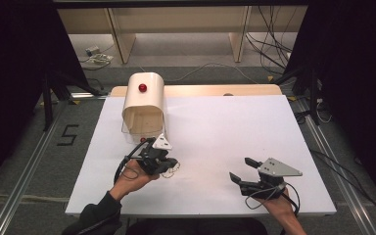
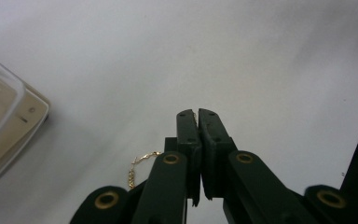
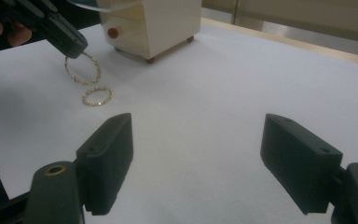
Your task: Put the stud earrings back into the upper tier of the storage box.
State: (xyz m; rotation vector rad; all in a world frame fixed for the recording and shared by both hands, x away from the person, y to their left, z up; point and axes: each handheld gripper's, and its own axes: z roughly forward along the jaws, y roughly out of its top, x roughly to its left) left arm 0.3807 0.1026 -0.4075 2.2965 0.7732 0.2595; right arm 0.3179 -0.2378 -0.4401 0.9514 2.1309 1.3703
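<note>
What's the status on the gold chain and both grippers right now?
Left gripper shut on gold chain, one loop hanging, second loop on the white table. Right gripper open, empty. Cream jewelry box stands beyond; nothing between.

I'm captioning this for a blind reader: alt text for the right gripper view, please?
The left gripper lifts a gold chain bracelet off the white table; a second bracelet lies below, near a cream box.

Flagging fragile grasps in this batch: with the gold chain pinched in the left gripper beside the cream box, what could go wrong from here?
1. The left gripper pinches the thin gold chain bracelet only at the jaw tips, so it might slip out.
2. A second gold chain ring lies just below on the white table; the dangling loop could snag it.
3. The cream rounded-lid jewellery box stands close, and a swing may hit it.
</note>
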